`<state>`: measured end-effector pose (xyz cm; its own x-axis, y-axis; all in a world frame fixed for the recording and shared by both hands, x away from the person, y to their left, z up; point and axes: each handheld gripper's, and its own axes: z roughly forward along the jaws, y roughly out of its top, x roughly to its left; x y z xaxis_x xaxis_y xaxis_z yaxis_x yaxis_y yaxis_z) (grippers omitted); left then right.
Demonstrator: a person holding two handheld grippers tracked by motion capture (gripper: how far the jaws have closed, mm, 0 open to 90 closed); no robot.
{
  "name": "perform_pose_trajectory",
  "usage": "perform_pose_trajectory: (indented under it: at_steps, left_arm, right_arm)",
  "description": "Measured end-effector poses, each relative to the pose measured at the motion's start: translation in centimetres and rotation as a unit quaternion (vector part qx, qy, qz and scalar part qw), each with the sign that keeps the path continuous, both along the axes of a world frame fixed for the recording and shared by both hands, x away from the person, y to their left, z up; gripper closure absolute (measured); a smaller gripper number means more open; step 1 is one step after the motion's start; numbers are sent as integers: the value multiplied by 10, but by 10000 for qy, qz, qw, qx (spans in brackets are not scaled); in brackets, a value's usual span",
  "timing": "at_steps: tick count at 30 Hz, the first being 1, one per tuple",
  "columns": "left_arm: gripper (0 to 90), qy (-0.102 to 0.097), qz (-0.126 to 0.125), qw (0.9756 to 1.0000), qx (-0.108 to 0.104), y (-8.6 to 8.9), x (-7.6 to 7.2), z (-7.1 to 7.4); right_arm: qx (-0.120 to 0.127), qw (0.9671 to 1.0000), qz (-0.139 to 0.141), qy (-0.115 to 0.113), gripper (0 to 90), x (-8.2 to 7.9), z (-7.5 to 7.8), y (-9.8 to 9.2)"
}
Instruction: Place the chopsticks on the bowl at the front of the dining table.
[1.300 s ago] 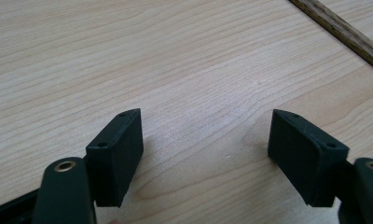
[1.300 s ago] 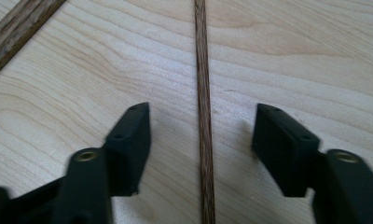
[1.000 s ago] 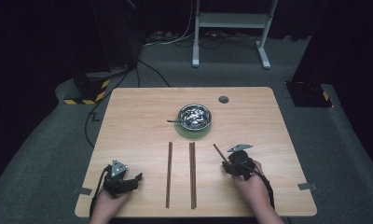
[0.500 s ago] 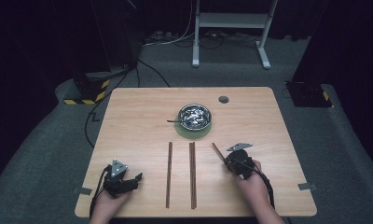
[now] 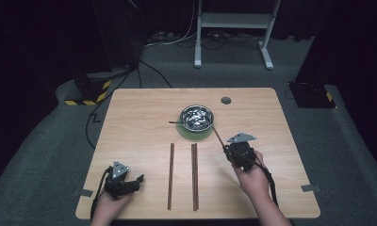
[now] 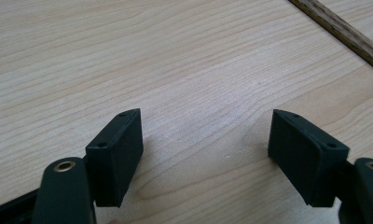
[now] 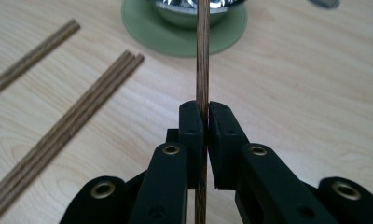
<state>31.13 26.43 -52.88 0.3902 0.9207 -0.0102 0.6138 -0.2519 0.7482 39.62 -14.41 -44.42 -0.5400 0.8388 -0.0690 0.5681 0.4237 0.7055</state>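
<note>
Black pads of the right gripper (image 7: 205,122) were pressed together on a thin wooden stick (image 7: 203,56), which ran between them and pointed toward the metal bowl (image 5: 197,117) on its green coaster (image 5: 196,133). In the high view that right gripper (image 5: 228,149) sat just below the bowl, the stick slanting up to the coaster's edge. The left gripper (image 6: 205,140) had its jaws spread wide over bare wood, nothing between them; it rested near the table's (image 5: 139,117) front left corner. Two more sticks lay side by side at mid-table, one on the left (image 5: 170,175), one on the right (image 5: 194,175), well apart from both hands.
</note>
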Motion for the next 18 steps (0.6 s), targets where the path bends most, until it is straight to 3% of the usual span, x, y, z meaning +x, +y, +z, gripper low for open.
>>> perform_pose_trajectory:
  at_steps: [9, 18]
  left_arm:
    - [264, -5, -14, 10000, 14, 0, 0, 0]
    - [264, -4, -18, 10000, 13, 0, 0, 0]
  right_arm:
    - [-59, 9993, 65, -362, 846, 15, 21, 13]
    - [-122, 9995, 221, -186, 845, 40, 27, 38]
